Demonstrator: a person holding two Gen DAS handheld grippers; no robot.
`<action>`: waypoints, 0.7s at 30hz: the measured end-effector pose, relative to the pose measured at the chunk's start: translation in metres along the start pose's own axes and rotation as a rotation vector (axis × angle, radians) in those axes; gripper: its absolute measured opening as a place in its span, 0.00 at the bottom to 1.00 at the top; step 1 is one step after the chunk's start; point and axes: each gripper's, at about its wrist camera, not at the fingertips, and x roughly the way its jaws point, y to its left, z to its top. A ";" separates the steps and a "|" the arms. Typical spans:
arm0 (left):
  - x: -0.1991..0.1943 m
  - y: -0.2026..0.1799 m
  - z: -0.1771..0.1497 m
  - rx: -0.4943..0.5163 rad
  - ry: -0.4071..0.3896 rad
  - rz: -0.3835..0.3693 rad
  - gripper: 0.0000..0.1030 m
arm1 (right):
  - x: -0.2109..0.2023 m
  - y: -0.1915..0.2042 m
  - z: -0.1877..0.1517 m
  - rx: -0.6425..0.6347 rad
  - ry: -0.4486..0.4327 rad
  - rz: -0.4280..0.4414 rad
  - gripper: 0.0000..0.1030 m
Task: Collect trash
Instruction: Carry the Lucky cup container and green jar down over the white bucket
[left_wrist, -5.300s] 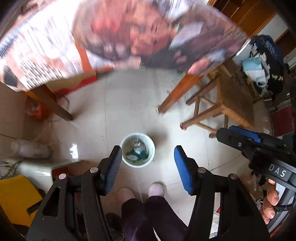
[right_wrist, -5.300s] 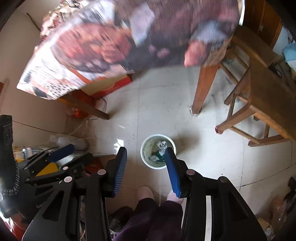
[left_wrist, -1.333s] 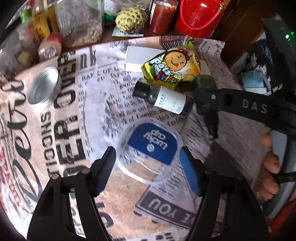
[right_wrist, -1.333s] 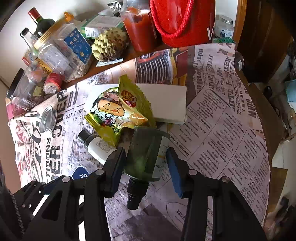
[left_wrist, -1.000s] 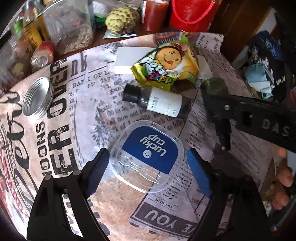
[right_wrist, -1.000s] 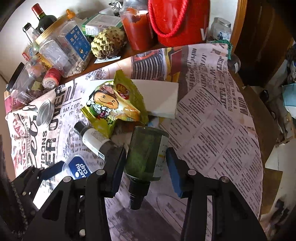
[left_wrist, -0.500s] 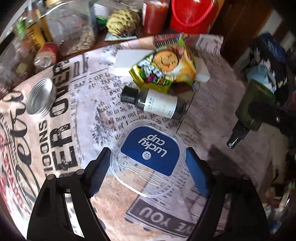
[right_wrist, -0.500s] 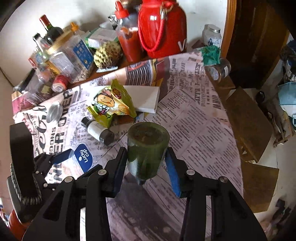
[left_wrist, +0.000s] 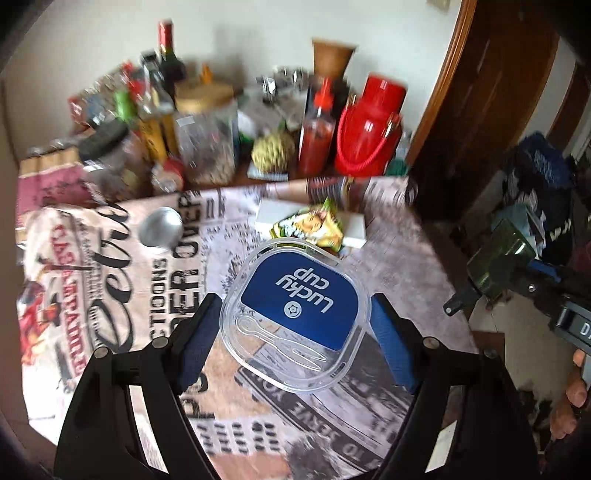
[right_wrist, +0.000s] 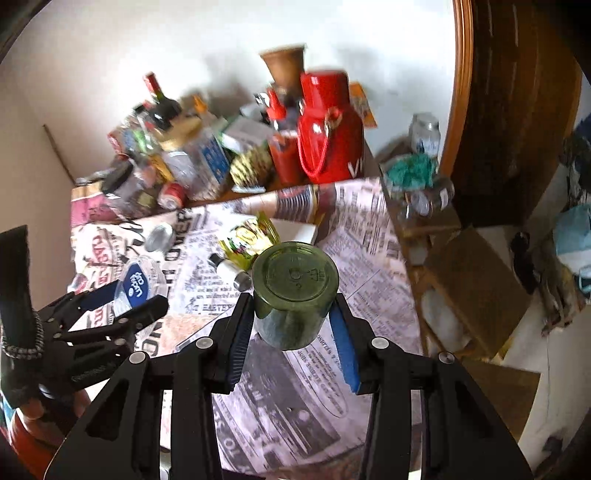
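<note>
Trash in both tongs: left gripper (left_wrist: 295, 334) clamps the clear blue-labelled plastic lid (left_wrist: 295, 317), right gripper (right_wrist: 291, 332) the dark green glass bottle (right_wrist: 293, 291); next, probably, carrying them to a bin.

Glossy clear plastic lid (left_wrist: 295, 317), green glass bottle (right_wrist: 293, 295), printed tablecloth (left_wrist: 177, 258)

Lived-in home dining corner, table (left_wrist: 229, 229) under newsprint-pattern cloth, crowded food jars (left_wrist: 207, 147), sauce bottle (left_wrist: 317, 136), red thermos (left_wrist: 373, 125)
</note>
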 end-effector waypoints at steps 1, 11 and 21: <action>-0.013 -0.006 -0.002 -0.005 -0.028 0.022 0.78 | -0.011 0.000 -0.001 -0.017 -0.017 0.013 0.37; -0.140 -0.036 -0.047 -0.123 -0.234 0.098 0.78 | -0.094 0.005 -0.024 -0.150 -0.146 0.121 0.37; -0.209 -0.046 -0.086 -0.139 -0.320 0.089 0.78 | -0.155 0.028 -0.056 -0.196 -0.228 0.169 0.37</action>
